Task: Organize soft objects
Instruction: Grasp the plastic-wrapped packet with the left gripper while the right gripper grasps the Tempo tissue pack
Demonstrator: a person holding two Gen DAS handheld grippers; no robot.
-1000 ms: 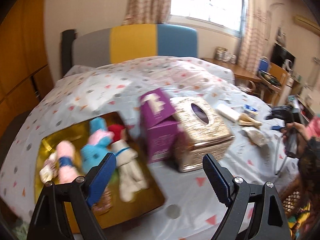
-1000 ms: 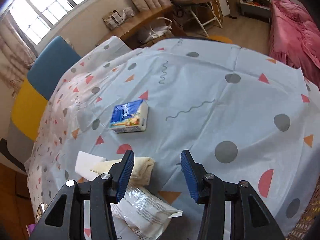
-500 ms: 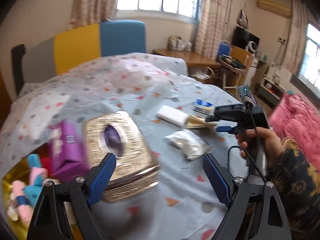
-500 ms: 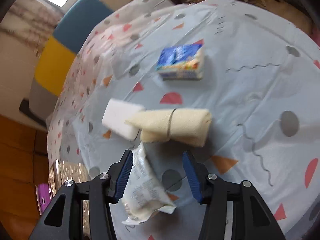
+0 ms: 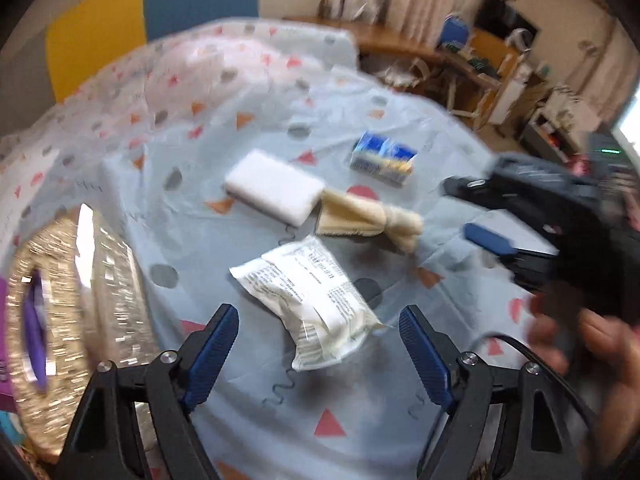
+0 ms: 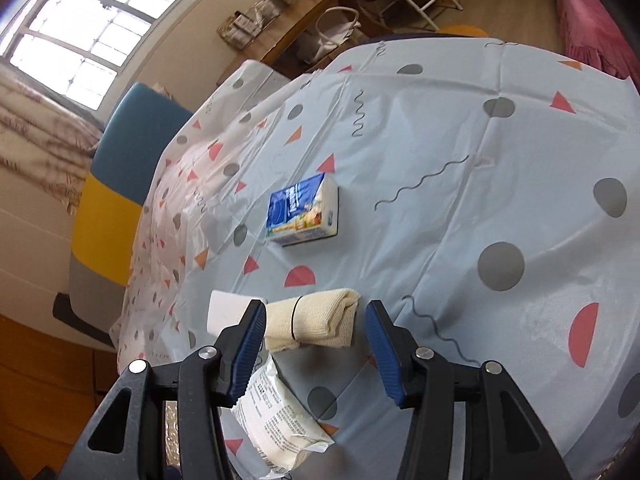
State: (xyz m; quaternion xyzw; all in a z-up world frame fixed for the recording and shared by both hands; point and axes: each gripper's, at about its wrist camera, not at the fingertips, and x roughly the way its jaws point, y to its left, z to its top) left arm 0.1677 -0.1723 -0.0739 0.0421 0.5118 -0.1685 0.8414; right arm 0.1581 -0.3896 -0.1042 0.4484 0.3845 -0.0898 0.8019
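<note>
- left wrist view: left gripper (image 5: 318,354) fingers spread and empty, just been narrowing; white packet (image 5: 307,309) on the worktop (image 5: 400,412) between and just beyond them.
- right wrist view: right gripper (image 6: 314,350) fingers apart, gripping nothing; rolled cream cloth (image 6: 316,323) lies between their tips; tissue pack (image 6: 305,211) further ahead.

On the patterned tablecloth (image 6: 460,128) I count four loose soft things: one white sponge block (image 5: 274,192), one rolled beige cloth (image 5: 370,220) with a band round it, one clear-wrapped white packet (image 5: 308,292) and one blue pocket-tissue pack (image 6: 304,210). There is one shiny gold tissue box (image 5: 68,312) at the left. Two grippers are about, the left gripper (image 5: 320,352) and the right gripper (image 6: 314,346).
</note>
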